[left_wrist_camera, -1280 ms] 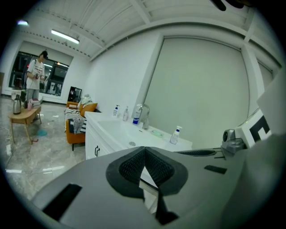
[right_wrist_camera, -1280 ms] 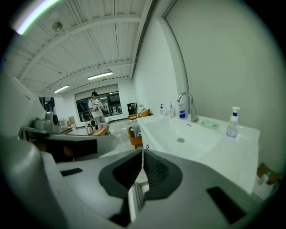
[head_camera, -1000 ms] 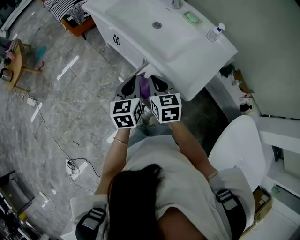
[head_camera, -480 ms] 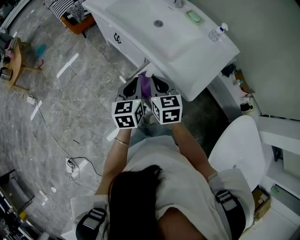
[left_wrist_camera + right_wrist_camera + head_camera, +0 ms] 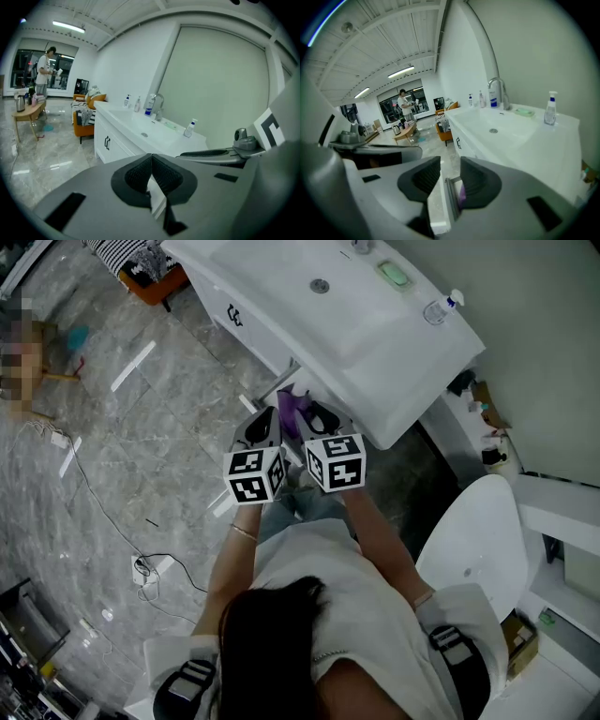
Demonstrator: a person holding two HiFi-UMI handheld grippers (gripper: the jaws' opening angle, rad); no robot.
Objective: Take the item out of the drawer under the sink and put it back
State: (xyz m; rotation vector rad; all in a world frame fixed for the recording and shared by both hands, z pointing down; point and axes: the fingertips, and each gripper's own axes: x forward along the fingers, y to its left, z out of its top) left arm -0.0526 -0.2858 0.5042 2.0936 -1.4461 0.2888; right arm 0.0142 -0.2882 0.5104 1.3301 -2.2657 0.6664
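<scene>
A purple item (image 5: pixel 294 410) lies in the open drawer (image 5: pixel 284 383) that sticks out from the white cabinet under the sink (image 5: pixel 347 320). Both grippers hover side by side just above the drawer. My left gripper (image 5: pixel 262 427) is at the item's left, its jaws shut with nothing between them (image 5: pixel 151 159). My right gripper (image 5: pixel 324 417) is at the item's right; its jaws are opening (image 5: pixel 450 172). Through their gap I see the drawer's front edge (image 5: pixel 440 211) and a bit of the purple item (image 5: pixel 462 195) below, clear of the pads.
A spray bottle (image 5: pixel 439 307) and green soap (image 5: pixel 394 275) sit on the sink top. A white toilet (image 5: pixel 473 540) stands at the right, a low shelf with bottles (image 5: pixel 485 418) behind it. Cables (image 5: pixel 141 568) lie on the marble floor. An orange seat (image 5: pixel 155 287) stands beside the cabinet.
Both grippers have drawn back a little towards the person. More of the purple item now shows beyond them in the drawer.
</scene>
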